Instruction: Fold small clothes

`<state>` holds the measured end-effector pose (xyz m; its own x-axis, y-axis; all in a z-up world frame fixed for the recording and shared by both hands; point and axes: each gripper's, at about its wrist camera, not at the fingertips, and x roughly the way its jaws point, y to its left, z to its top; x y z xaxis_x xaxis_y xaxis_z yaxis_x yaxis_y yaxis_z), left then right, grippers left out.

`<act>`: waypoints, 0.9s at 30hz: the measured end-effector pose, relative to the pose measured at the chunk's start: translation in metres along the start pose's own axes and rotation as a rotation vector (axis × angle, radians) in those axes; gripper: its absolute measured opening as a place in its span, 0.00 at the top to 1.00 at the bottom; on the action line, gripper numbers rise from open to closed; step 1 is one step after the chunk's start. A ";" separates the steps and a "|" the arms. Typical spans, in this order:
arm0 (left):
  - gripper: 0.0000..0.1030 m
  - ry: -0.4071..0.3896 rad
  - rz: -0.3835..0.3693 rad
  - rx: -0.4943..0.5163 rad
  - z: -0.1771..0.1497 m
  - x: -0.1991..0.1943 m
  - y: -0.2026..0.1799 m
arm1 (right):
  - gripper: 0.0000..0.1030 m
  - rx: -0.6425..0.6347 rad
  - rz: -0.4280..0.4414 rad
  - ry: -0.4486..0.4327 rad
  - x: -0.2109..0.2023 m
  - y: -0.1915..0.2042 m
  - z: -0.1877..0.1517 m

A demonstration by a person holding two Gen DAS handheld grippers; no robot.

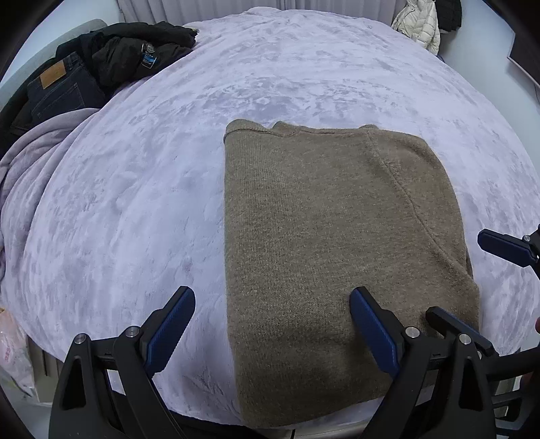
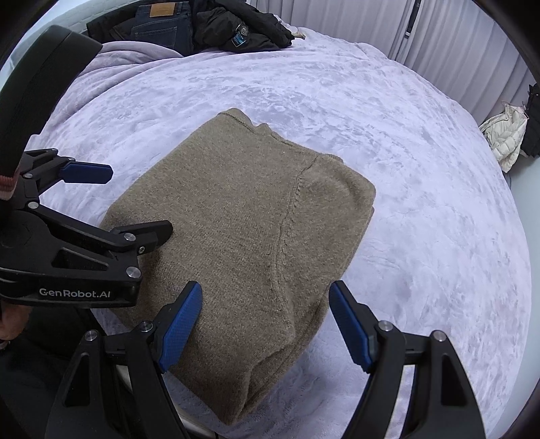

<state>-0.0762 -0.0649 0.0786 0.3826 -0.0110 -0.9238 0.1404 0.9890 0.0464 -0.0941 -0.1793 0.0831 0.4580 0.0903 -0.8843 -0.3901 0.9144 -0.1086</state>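
A bed (image 1: pixel 303 77) covered by a pale lilac plush blanket (image 2: pixel 422 189) fills both views, with grey curtains (image 2: pixel 449 44) behind it. The landmark is the folded brown knit sweater (image 1: pixel 320 236), which lies flat on the blanket at the bed's near edge; its lower hem reaches that edge and its neckline faces the far side of the bed.

Beyond the sweater's far left corner, well apart from it, you see a heap of dark clothes: a black jacket (image 1: pixel 135 50) and a pair of dark jeans (image 1: pixel 60 91). Beyond its far right corner, off the bed, hangs a cream puffer jacket (image 1: pixel 422 23).

Your left gripper (image 1: pixel 271 331) hovers over the sweater's near left edge. Its jaws stand wide apart and grasp nothing: 1 blue pad (image 1: pixel 172 331) is over the bare blanket left of the sweater, the other over the knit itself. Whether that pad touches the fabric cannot be told.

Your right gripper (image 2: pixel 266 324) hovers over the sweater's near right corner. Its jaws are likewise spread wide with nothing clamped; the corner of the sweater lies between and below the 2 fingers, 1 finger (image 2: pixel 182 324) over the knit and the other over the blanket just beside the sweater's right edge. In the right wrist view, your left gripper appears at the sweater's left side, its lower finger over the knit.
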 end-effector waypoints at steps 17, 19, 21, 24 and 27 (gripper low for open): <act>0.09 0.012 -0.024 0.011 0.000 0.002 -0.003 | 0.22 0.000 -0.008 0.009 0.003 0.000 0.001; 0.09 0.012 -0.021 0.013 -0.001 0.002 -0.003 | 0.22 -0.002 -0.005 0.012 0.003 -0.001 0.001; 0.09 0.012 -0.023 0.008 0.000 0.002 -0.002 | 0.22 -0.003 -0.008 0.013 0.003 0.000 0.001; 0.09 0.018 -0.030 0.003 0.001 0.003 -0.001 | 0.22 -0.004 -0.007 0.011 0.003 -0.001 0.001; 0.09 0.019 -0.029 0.005 0.001 0.002 -0.001 | 0.22 -0.004 -0.008 0.010 0.002 -0.002 0.001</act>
<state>-0.0748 -0.0664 0.0765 0.3607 -0.0364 -0.9320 0.1559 0.9875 0.0217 -0.0916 -0.1811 0.0816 0.4535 0.0789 -0.8877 -0.3898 0.9133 -0.1180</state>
